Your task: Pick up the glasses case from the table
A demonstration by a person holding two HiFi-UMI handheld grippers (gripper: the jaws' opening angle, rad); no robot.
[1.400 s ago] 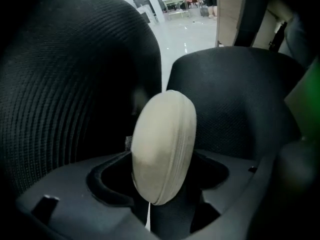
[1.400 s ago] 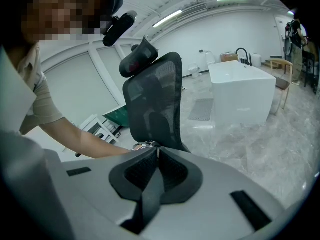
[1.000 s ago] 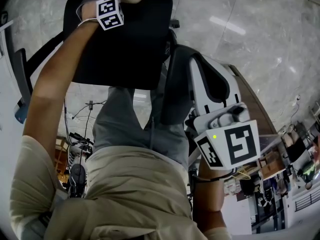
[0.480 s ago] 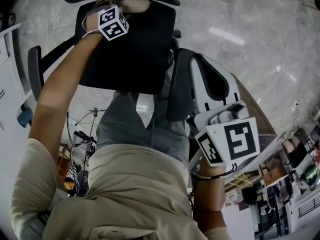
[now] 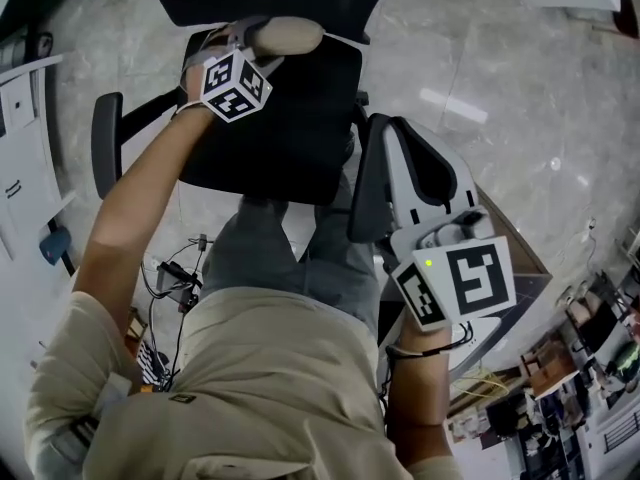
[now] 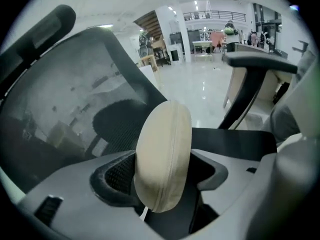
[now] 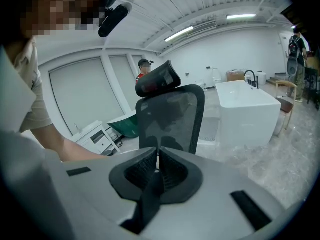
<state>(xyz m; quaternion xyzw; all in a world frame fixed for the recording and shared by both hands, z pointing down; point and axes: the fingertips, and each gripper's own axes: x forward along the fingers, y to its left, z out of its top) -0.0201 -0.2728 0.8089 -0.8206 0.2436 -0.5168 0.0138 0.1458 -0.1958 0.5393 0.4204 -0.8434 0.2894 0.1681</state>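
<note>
The beige oval glasses case [image 5: 288,35] is held up in the air at the top of the head view, above a black office chair [image 5: 290,128]. My left gripper [image 5: 262,40] is shut on it. In the left gripper view the glasses case [image 6: 162,154] stands on end between the two jaws of the left gripper [image 6: 162,176]. My right gripper [image 5: 375,138] hangs in front of the person's body at the right. In the right gripper view the right gripper [image 7: 157,165] has its pads pressed together with nothing between them.
A marble floor [image 5: 520,88] lies below. A white cabinet [image 5: 25,138] and cables [image 5: 170,278] are at the left. The right gripper view shows a mesh chair back [image 7: 172,114], a white basin unit [image 7: 247,109] and a white drawer unit [image 7: 97,136].
In the head view the left gripper with the case has shifted down and to the right, along with the chair beneath it. The right gripper has barely moved.
</note>
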